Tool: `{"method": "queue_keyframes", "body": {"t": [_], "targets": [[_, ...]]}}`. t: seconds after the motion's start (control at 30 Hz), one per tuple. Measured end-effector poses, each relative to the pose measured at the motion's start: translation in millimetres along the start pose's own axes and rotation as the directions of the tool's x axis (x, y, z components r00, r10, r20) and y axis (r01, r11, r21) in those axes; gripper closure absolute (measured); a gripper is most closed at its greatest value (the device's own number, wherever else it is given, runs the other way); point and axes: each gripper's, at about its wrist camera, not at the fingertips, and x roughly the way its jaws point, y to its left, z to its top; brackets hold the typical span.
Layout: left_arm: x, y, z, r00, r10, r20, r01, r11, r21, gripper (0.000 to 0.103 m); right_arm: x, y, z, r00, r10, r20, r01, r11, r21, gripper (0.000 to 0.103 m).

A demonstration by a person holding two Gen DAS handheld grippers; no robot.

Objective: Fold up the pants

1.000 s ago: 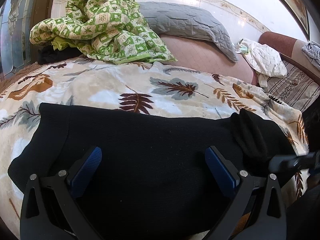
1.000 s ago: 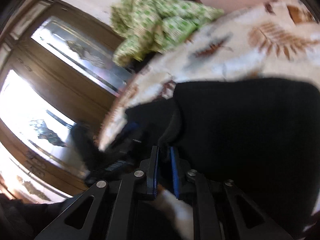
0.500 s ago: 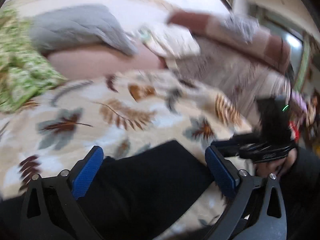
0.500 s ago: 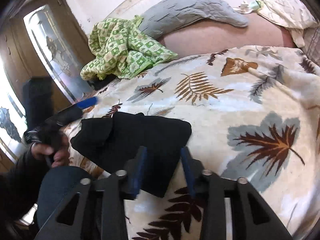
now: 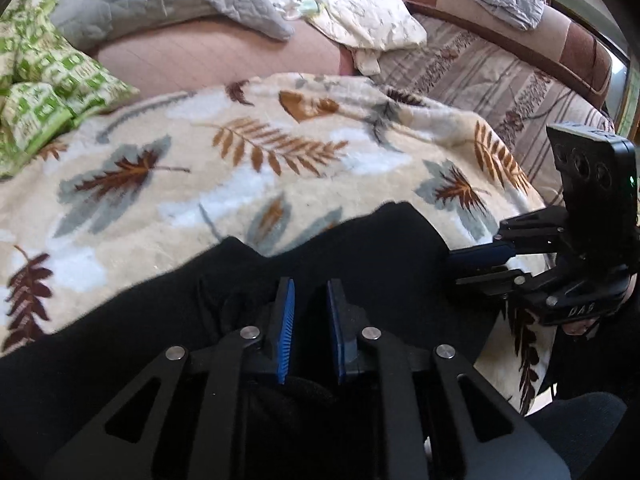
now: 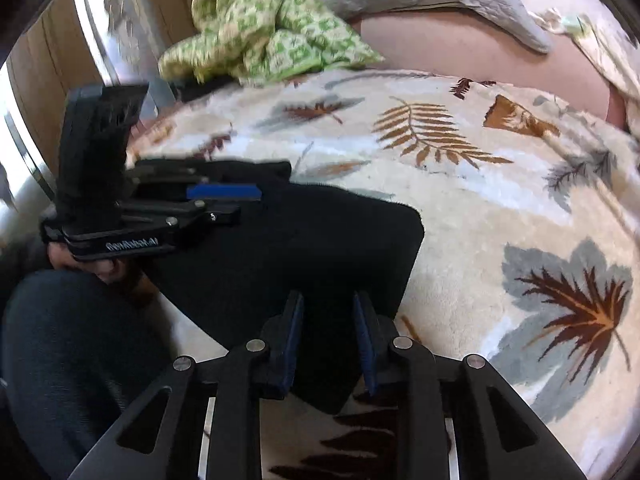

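Closing left gripper [image 5: 311, 304] pinching black pants [image 5: 360, 256], right gripper [image 6: 328, 322] narrowing over pants edge, leaf-print blanket [image 5: 248, 168] beneath

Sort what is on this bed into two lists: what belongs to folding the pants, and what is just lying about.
Job in hand:
black pants
left gripper, jaws closing on the pants
right gripper, jaws closing on the pants

Lying about:
leaf-print blanket
green patterned quilt
grey pillow
cream cloth

A leaf-print blanket [image 5: 248, 168] lies beneath a grey pillow [image 5: 160, 0] and green checked quilt [image 6: 260, 28].
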Motion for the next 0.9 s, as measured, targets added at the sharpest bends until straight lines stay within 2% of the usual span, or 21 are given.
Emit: {"method": "queue_keyframes", "body": {"t": [0.03,0.1,0.13,0.2,0.23,0.27,0.33,0.37,0.4,0.43,0.53,0.63,0.67,0.73,0.77,0.8,0.87,0.9], "targets": [[-8,1,3,0.999,0.038,0.015,-0.038,0.999,-0.007,0.088,-5,-3,2,1.0,0.017,0.012,-0.017,1.0,0.023,0.078],[-25,2,6,0.995,0.078,0.066,-0.076,0.997,-0.025,0.078,-18,-4,10,0.997,-0.002,0.076,0.0,1.0,0.025,0.078],[-34,0,7,0.994,0.059,0.094,-0.057,0.998,-0.03,0.075,-21,-2,14,0.995,-0.023,0.097,0.022,1.0,0.015,0.078],[-43,-10,11,0.992,-0.037,0.122,0.037,0.999,-0.002,0.074,-19,-2,28,0.987,-0.088,0.132,0.092,0.996,-0.022,0.078],[-39,-13,11,0.993,-0.056,0.102,0.056,0.998,0.007,0.074,-15,-2,35,0.985,-0.101,0.14,0.107,0.994,-0.036,0.078],[-23,-14,10,0.998,-0.052,0.036,0.051,0.999,0.011,0.074,-5,-4,41,0.988,-0.094,0.124,0.1,0.994,-0.045,0.078],[8,-4,4,0.996,0.018,-0.083,-0.02,1.0,-0.024,0.081,18,-10,45,0.994,-0.095,0.06,0.098,0.994,-0.042,0.078],[13,6,0,0.997,-0.007,-0.072,0.003,0.998,-0.063,0.082,35,-15,42,0.995,-0.098,0.013,0.098,0.995,-0.031,0.077],[14,17,1,0.997,-0.041,-0.059,0.033,0.991,-0.131,0.086,38,-17,40,0.995,-0.1,0.024,0.101,0.995,-0.024,0.077],[14,20,2,0.997,-0.042,-0.062,0.032,0.987,-0.159,0.089,37,-18,38,0.994,-0.099,0.043,0.1,0.995,-0.012,0.077],[14,12,3,0.998,-0.002,-0.061,-0.006,0.993,-0.122,0.089,37,-9,35,0.989,-0.139,0.053,0.142,0.989,-0.048,0.076],[-1,12,3,0.999,-0.008,-0.046,0.0,0.986,-0.165,0.089,35,-7,32,0.987,-0.145,0.067,0.149,0.987,-0.058,0.075],[-13,14,1,1.0,0.009,-0.028,-0.014,0.983,-0.184,0.085,34,-8,31,0.987,-0.141,0.073,0.145,0.988,-0.054,0.075],[-53,17,-10,0.994,0.092,0.063,-0.075,0.968,-0.241,0.062,33,-10,30,0.988,-0.131,0.08,0.135,0.99,-0.044,0.075],[-76,19,-20,0.986,0.122,0.111,-0.087,0.957,-0.278,0.038,32,-10,30,0.988,-0.128,0.083,0.132,0.99,-0.041,0.075],[-93,21,-30,0.98,0.134,0.147,-0.083,0.947,-0.312,0.022,31,-10,30,0.988,-0.129,0.085,0.133,0.99,-0.042,0.074],[-126,30,-54,0.969,0.156,0.19,-0.068,0.912,-0.404,0.02,31,-9,29,0.987,-0.134,0.091,0.138,0.989,-0.047,0.074],[-143,39,-69,0.967,0.159,0.201,-0.047,0.88,-0.473,0.02,31,-8,29,0.986,-0.137,0.094,0.142,0.989,-0.05,0.074]]}}
